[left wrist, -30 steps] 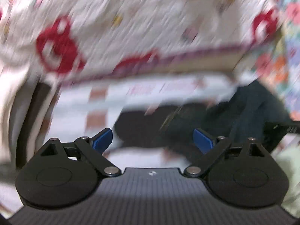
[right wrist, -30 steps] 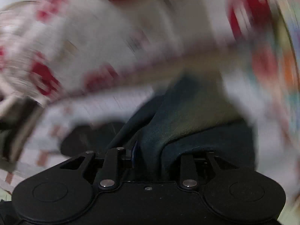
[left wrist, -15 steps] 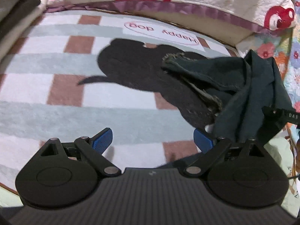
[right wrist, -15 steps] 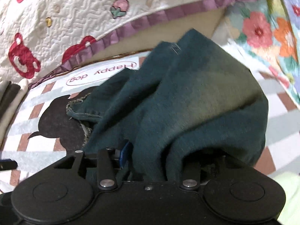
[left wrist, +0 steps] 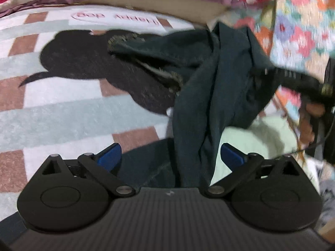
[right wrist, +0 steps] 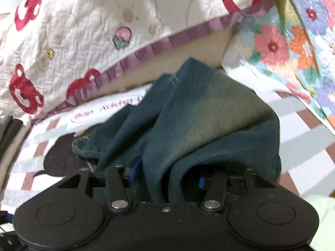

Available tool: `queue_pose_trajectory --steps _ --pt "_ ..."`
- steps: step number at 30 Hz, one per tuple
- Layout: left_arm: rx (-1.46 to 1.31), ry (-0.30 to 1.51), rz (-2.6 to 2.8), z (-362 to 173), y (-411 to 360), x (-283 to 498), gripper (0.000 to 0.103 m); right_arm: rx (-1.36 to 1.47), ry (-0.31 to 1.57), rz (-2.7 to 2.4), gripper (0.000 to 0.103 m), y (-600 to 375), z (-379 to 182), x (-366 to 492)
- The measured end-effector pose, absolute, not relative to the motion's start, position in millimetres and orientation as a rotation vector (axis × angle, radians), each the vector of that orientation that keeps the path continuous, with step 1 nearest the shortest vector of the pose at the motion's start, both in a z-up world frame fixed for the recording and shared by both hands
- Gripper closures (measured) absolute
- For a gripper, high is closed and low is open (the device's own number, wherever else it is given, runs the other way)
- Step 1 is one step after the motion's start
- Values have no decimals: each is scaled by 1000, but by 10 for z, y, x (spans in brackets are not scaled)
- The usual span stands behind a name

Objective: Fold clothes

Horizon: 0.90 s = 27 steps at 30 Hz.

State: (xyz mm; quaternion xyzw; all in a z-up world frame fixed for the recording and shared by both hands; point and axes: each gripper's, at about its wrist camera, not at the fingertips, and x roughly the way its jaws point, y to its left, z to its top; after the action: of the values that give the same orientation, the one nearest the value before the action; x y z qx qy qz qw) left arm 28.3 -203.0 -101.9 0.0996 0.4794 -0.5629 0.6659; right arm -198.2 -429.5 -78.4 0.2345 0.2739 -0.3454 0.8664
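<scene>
One dark teal denim garment [right wrist: 205,125], one checked rug with a black dog silhouette [left wrist: 62,108], one white quilted bedspread with red bears [right wrist: 69,31], one floral quilt [right wrist: 293,41], two black grippers with blue pads.

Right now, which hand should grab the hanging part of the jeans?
Left. The left gripper is opening with the jeans hanging between its fingers; the right gripper is closing on them.
</scene>
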Motion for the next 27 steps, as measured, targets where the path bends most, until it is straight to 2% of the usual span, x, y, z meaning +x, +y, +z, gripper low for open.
queue_pose_trajectory --steps 3,12,13,15,16,17,21,22,24,27 --pt "293 1103 -1279 -1123 -2111 195 0 454 544 -697 78 -4294 -748 -1968" --pt "375 1093 -1253 -1294 -2217 109 0 371 479 -659 83 -4311 -498 -1858" --pt "361 1093 -1240 -1299 -2215 126 4 363 476 -654 84 -4312 -483 -1843" --pt "342 1089 -1232 -1263 -2211 167 37 359 466 -648 84 -4314 -469 -1825" --pt "336 1080 -1231 -1217 -2203 194 61 354 463 -645 84 -4317 -461 -1813" --pt "330 1053 -1222 -1137 -2180 230 79 343 460 -641 84 -4323 -445 -1794" --pt "332 721 -1003 -618 -1989 494 100 299 433 -611 84 -4423 -315 -1663" --pt "338 637 -908 -485 -1948 624 101 297 422 -598 85 -4485 -258 -1608" --pt "268 545 -785 -235 -1803 959 101 274 394 -563 86 -4617 -88 -1417" --pt "140 576 -750 9 -1520 1373 96 188 339 -498 86 -4647 171 -1111"
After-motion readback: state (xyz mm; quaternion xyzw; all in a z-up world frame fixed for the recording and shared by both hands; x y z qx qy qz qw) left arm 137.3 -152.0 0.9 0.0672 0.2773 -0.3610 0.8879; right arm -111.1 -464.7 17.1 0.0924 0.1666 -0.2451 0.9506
